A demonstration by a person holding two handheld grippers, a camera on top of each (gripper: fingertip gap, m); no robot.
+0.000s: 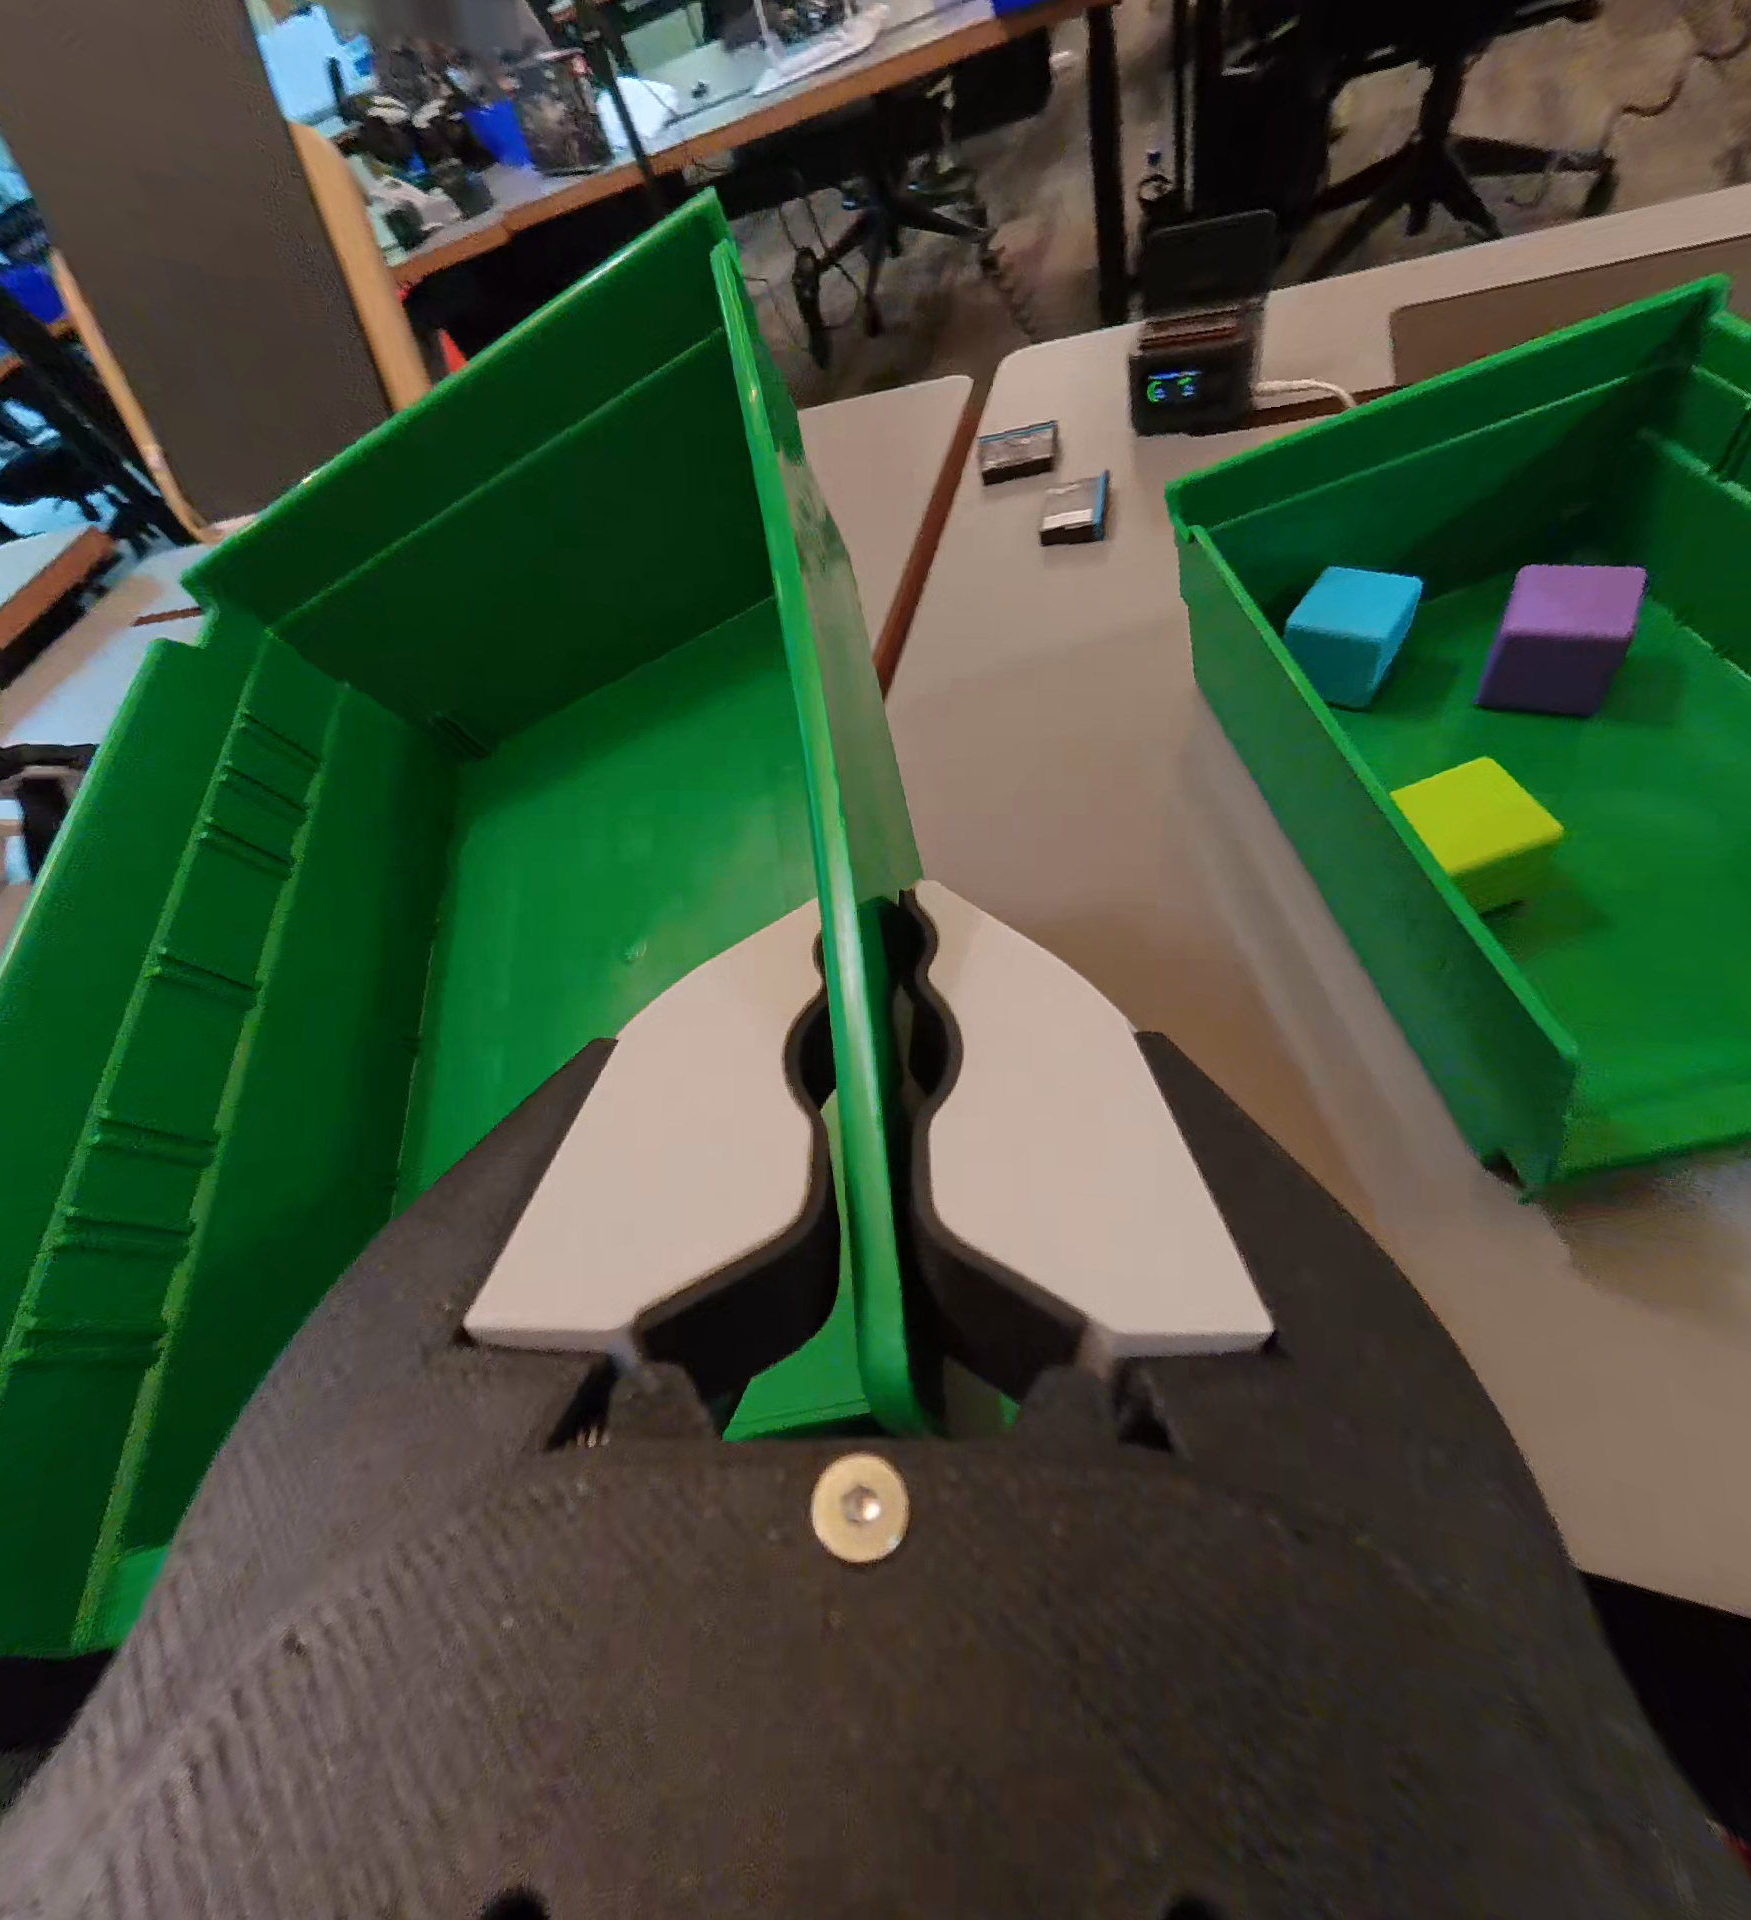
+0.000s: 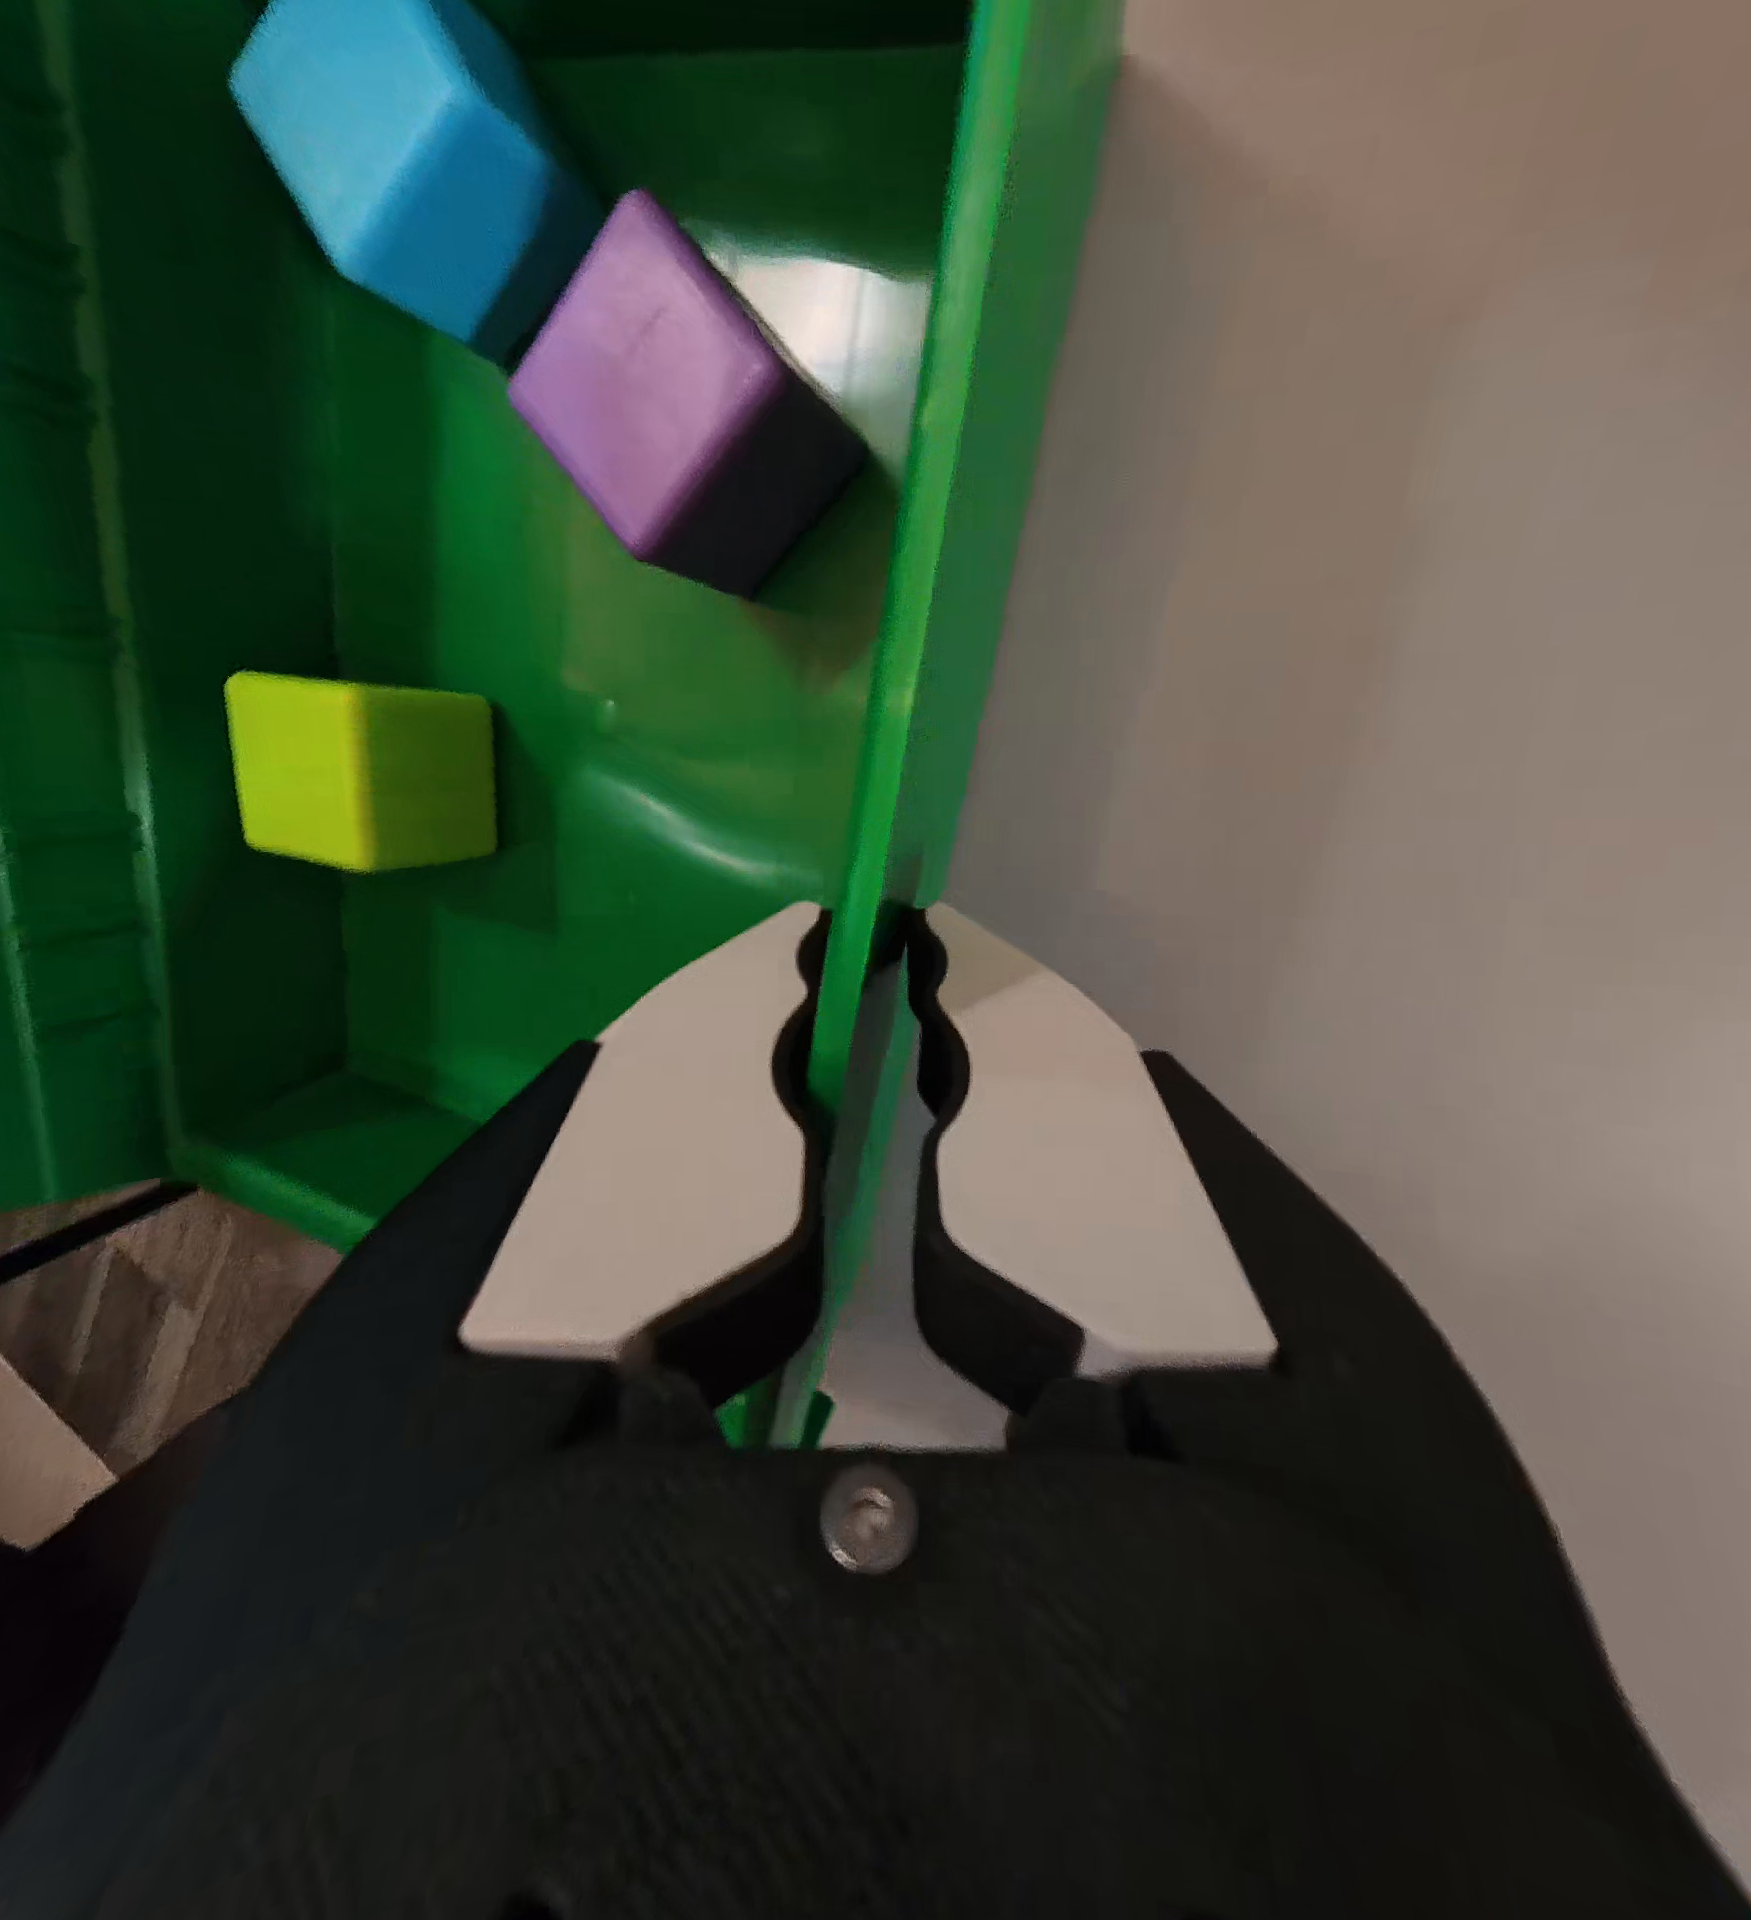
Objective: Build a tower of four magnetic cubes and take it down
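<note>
In the left wrist view, the left gripper (image 1: 866, 1049) is seen closed on the thin right-hand wall of a green bin (image 1: 580, 790), with one grey finger (image 1: 684, 1153) inside the bin and the other outside it, so that the wall is pinched between the black pads. This bin fills the left and centre of the frame, and nothing is seen on the part of its floor that shows. A grey table (image 1: 1058, 810) is seen to the right of the gripped wall. On the right side of the frame a second green bin (image 1: 1370, 904) is set on that table, well apart from the first; in it a blue cube (image 1: 1354, 634), a purple cube (image 1: 1562, 639) and a lime cube (image 1: 1479, 842) are laid, and a sliver of something yellow is cut off by the right edge. Two small dark blocks (image 1: 1047, 478) and a small black device with a lit screen (image 1: 1193, 384) are seen on the table at upper centre. In the right wrist view, the right gripper (image 2: 866, 1039) is likewise clamped on the right-hand wall of the second green bin (image 2: 414, 935), the wall being held between its pads. The blue cube (image 2: 393, 166) is seen at the upper left, the purple cube (image 2: 658, 379) just beside it, seemingly touching, near the gripped wall, and the lime cube (image 2: 362, 769) at centre left. The grey table (image 2: 1422, 727) fills the right of the frame.
</note>
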